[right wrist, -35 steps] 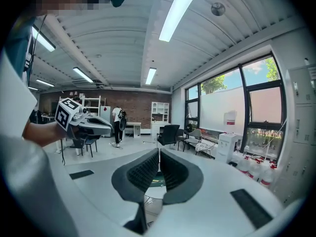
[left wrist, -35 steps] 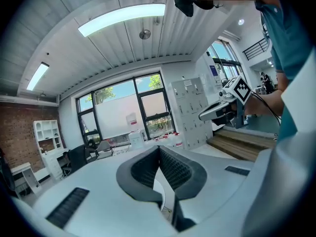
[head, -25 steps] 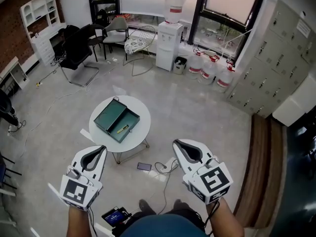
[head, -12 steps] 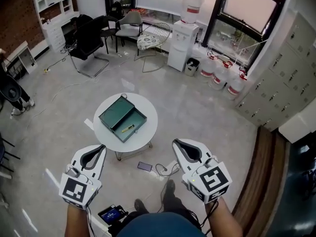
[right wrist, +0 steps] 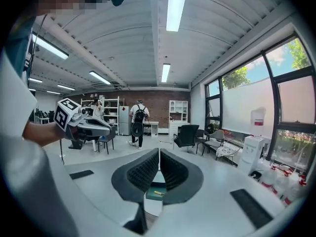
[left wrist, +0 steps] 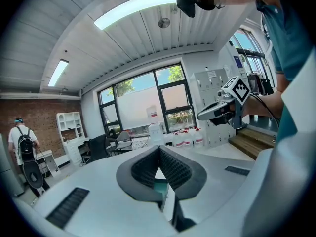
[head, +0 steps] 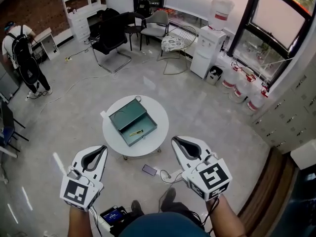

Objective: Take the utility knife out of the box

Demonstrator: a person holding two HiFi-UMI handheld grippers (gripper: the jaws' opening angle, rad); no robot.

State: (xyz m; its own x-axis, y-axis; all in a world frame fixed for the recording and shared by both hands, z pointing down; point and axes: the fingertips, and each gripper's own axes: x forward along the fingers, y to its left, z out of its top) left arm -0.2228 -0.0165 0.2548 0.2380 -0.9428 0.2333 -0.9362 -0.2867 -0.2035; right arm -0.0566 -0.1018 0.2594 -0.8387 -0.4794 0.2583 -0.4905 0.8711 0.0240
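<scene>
Matt green metal box (head: 126, 114) on a smooth white table (head: 114, 136).

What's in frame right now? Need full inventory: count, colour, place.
round table: 1, white, floor centre
box: 1, green, lid open, on table
utility knife: 1, yellow, inside box
phone: 1, dark, floor beside table
water dispenser: 1, white, by window
water jugs: several, clear, floor by window
chairs: 3, black, grey and wire, beyond table
shelf unit: 1, white, far wall
lockers: grey bank, right wall
person with backpack: 1, far left
left gripper: white, shut, empty, short of table
right gripper: white, shut, empty, short of table
</scene>
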